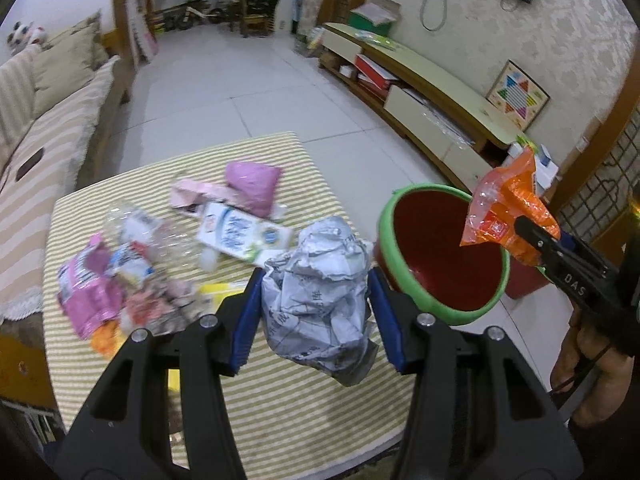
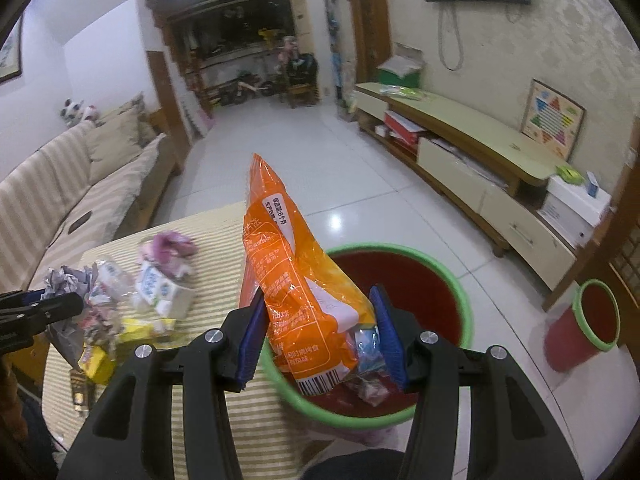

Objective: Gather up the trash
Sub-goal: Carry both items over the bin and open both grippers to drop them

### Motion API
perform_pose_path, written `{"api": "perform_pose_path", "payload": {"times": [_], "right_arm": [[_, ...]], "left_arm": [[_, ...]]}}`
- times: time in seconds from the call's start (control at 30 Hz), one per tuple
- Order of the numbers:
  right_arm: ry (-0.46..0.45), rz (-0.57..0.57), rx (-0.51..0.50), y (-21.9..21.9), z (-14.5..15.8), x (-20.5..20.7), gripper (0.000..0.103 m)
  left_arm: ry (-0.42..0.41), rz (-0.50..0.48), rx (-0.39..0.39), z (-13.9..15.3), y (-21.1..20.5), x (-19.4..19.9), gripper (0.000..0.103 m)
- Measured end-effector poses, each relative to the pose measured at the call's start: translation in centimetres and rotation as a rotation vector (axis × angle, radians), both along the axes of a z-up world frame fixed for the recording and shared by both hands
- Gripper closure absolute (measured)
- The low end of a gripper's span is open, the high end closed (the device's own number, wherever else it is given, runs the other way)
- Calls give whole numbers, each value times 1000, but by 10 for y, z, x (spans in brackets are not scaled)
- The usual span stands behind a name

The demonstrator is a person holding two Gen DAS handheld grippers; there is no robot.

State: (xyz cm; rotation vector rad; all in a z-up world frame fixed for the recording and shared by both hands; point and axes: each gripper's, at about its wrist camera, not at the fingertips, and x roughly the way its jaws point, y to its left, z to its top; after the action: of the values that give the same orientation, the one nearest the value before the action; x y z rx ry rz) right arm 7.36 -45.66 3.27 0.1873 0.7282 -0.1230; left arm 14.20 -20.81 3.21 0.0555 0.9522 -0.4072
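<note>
My left gripper is shut on a crumpled grey newspaper ball, held above the striped table just left of the red bin with a green rim. My right gripper is shut on an orange snack bag, held over the bin's opening; it also shows in the left wrist view. Some trash lies in the bin's bottom. The left gripper and the newspaper ball show at the left edge of the right wrist view.
More trash lies on the table: a pink bag, a white carton, a clear plastic bottle, pink wrappers. A second red bin stands on the floor at right. A sofa is left, a TV cabinet right.
</note>
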Motion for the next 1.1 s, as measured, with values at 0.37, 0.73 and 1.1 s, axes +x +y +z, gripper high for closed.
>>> {"api": "perform_pose_path", "payload": {"times": [0.37,0.73,1.1], "right_arm": [[27,-112,14,-60,-17,9,54],[71,-145,42,-84,-43,28,54],[116,-154,50,-92,-64,34,53]], "left_arm": [[41,-138,-36,-16,-82,33,53],[96,-261,-39,-38,-149,52,53],[140,-293,-32,-60,-174,59,53]]}}
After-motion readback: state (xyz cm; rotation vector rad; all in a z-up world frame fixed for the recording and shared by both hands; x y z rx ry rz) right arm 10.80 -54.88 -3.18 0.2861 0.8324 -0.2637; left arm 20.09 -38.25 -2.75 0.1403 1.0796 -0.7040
